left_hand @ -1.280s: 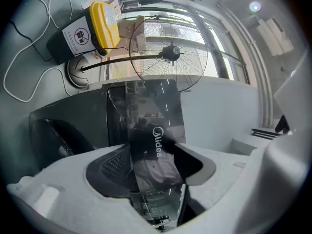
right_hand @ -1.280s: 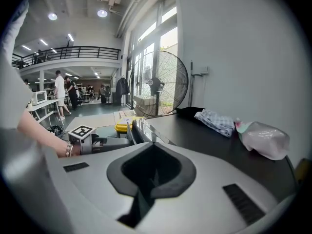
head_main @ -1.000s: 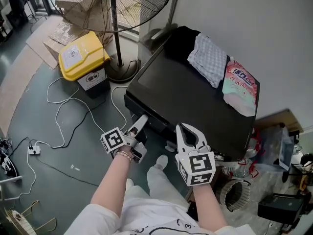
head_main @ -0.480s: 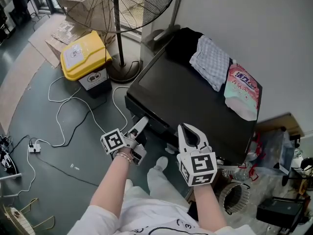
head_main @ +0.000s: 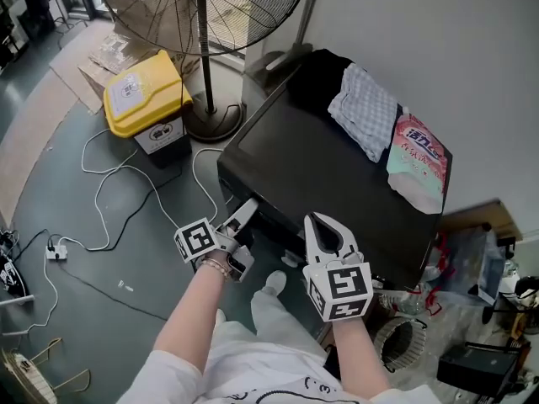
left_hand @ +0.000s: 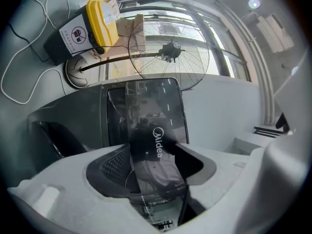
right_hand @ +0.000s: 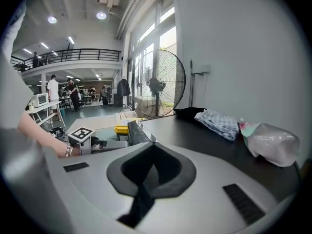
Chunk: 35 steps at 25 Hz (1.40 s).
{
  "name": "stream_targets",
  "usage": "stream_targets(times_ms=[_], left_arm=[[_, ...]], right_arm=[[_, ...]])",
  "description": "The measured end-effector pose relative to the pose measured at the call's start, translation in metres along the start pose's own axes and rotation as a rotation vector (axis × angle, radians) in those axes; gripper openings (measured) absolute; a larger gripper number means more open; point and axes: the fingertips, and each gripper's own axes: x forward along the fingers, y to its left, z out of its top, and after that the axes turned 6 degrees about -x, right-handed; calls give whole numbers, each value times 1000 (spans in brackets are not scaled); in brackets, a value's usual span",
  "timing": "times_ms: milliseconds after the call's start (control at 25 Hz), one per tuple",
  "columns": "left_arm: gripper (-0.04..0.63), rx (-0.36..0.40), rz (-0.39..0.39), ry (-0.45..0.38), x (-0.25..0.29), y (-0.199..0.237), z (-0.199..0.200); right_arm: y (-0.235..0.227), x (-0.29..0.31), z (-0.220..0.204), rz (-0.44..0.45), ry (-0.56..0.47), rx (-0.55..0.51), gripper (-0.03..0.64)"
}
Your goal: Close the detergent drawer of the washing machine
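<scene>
L gripper (left_hand: 155,152) seemingly clamps detergent drawer (left_hand: 146,106); R gripper (right_hand: 151,152) closed, empty, over black washer top (right_hand: 195,130); fan (right_hand: 163,84) behind.

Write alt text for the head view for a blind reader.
Seen from above, a person holds two grippers at the front of a black washing machine; the left gripper is at the drawer front, the right gripper hovers beside it. A checked cloth and a detergent pouch lie on the machine; a fan and a yellow bin stand behind.

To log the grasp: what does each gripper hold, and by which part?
The left gripper holds the detergent drawer by its glossy front panel; the right gripper is shut, empty.
</scene>
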Motion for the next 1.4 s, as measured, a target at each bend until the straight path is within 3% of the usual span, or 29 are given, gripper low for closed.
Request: stream_targets(times_ms=[240, 640, 840, 1080, 1400], left_arm=[[287, 22, 12, 26, 0, 3, 1], [285, 135, 155, 65, -5, 2, 5], [284, 148, 165, 68, -15, -8, 1], [284, 239, 171, 112, -31, -27, -5], [284, 434, 189, 187, -60, -56, -17]], right_arm=[[-3, 3, 4, -1, -3, -10, -3], [7, -4, 12, -17, -9, -8, -3], [19, -17, 21, -22, -27, -23, -3], [31, -32, 25, -45, -44, -15, -3], [51, -61, 29, -95, -75, 18, -3]])
